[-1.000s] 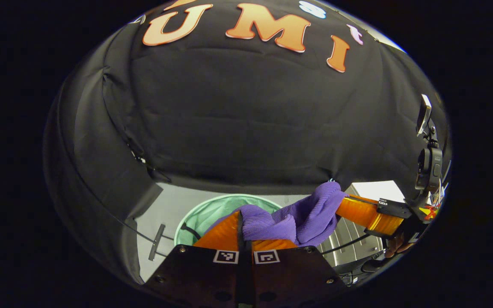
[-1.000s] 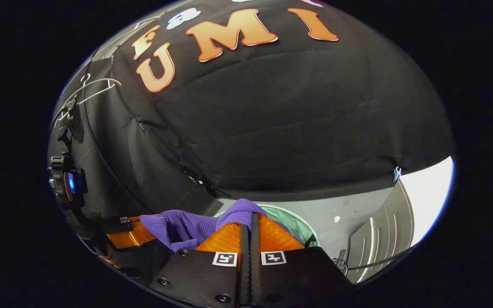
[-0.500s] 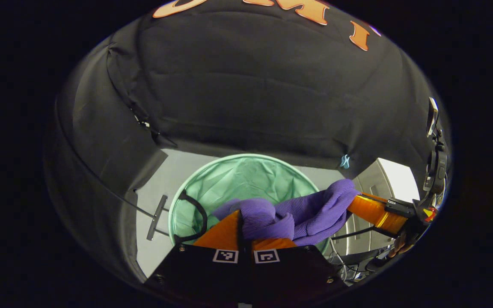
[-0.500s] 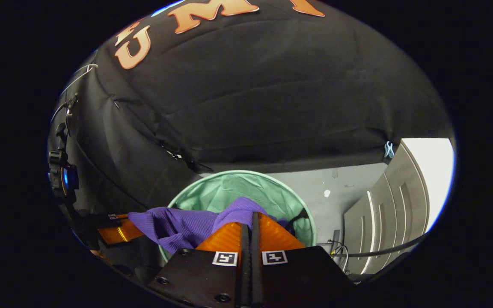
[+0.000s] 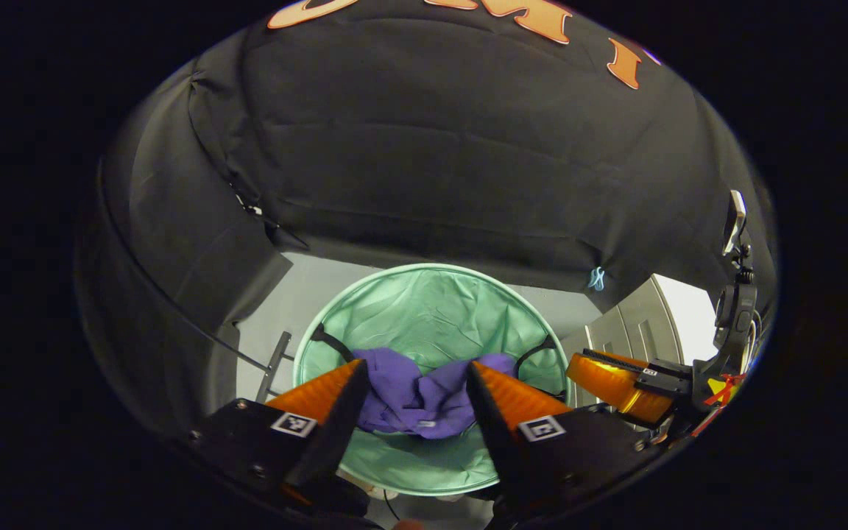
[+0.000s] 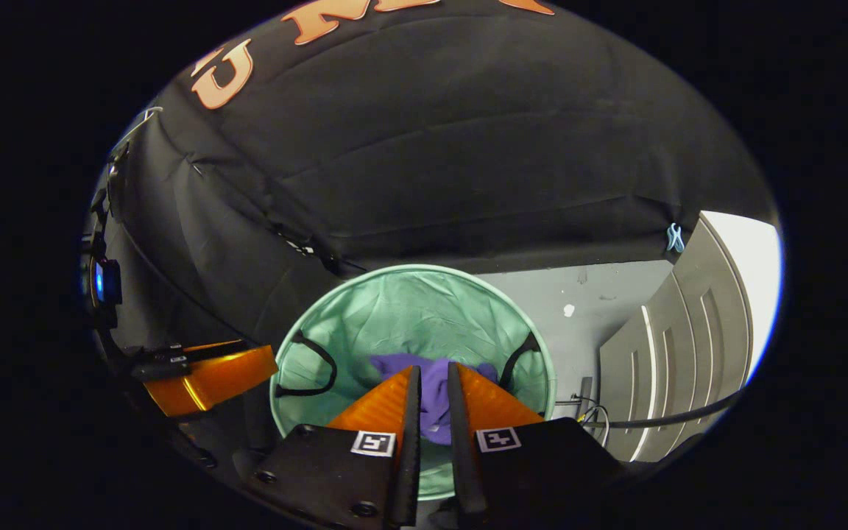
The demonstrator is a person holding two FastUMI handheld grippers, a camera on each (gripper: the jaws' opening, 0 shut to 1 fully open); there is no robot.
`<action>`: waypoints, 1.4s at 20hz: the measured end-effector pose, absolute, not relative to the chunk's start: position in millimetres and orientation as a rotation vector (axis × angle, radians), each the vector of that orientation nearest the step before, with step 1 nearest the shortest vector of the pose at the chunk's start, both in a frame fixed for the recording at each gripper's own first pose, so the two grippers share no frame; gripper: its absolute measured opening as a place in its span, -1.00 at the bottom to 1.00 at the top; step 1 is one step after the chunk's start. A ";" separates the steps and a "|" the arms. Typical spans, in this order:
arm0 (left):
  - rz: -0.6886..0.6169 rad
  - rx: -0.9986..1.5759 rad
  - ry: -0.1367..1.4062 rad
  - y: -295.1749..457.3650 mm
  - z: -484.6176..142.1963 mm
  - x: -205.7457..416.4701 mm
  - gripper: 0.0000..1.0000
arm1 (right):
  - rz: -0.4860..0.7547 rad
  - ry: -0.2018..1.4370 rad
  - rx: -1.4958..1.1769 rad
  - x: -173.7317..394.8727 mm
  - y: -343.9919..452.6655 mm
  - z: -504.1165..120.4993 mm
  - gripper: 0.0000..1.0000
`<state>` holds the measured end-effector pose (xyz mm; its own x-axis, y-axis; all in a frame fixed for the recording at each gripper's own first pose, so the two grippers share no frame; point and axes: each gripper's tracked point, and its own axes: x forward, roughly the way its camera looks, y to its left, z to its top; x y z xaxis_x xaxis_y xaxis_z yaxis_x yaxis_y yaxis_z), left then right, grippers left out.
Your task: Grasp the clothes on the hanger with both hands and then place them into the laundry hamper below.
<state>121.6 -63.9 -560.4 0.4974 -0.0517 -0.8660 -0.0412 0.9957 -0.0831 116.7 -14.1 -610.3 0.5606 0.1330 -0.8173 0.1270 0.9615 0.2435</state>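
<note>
The purple clothes point(image 5: 424, 397) lay in a crumpled heap inside the green laundry hamper point(image 5: 431, 294), down at the bottom. The hamper stood on the grey floor point(image 6: 601, 294) by the black wall. The left gripper point(image 5: 413, 379) hung above the hamper with its fingers spread wide, holding nothing. The right gripper point(image 6: 431, 383) hung above the hamper too. Its fingers were a little apart and let go of the clothes.

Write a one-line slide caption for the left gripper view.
Open left hand-held gripper above the green laundry hamper, the purple garment lying inside, right hand-held gripper alongside.
</note>
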 end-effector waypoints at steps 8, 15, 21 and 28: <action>-0.057 -0.083 0.943 -77.3 -498.3 111.1 0.80 | 0.023 0.894 0.273 110.2 -12.8 -548.5 0.83; -0.039 -0.051 0.783 -73.9 -421.6 118.2 0.81 | 0.021 0.740 0.219 106.9 -16.9 -458.9 0.97; -0.015 -0.087 0.586 -73.2 -325.3 122.8 0.93 | 0.041 0.593 0.181 103.4 -10.1 -368.8 0.96; -0.026 -0.082 0.303 -68.3 -210.1 108.6 0.92 | 0.031 0.406 0.115 94.9 -14.5 -274.6 0.96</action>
<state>108.6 -68.3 -210.1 0.9541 -0.0376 -0.2973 0.0128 0.9963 -0.0849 94.9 -14.5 -274.6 0.9182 0.0531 -0.3925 -0.0071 0.9930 0.1178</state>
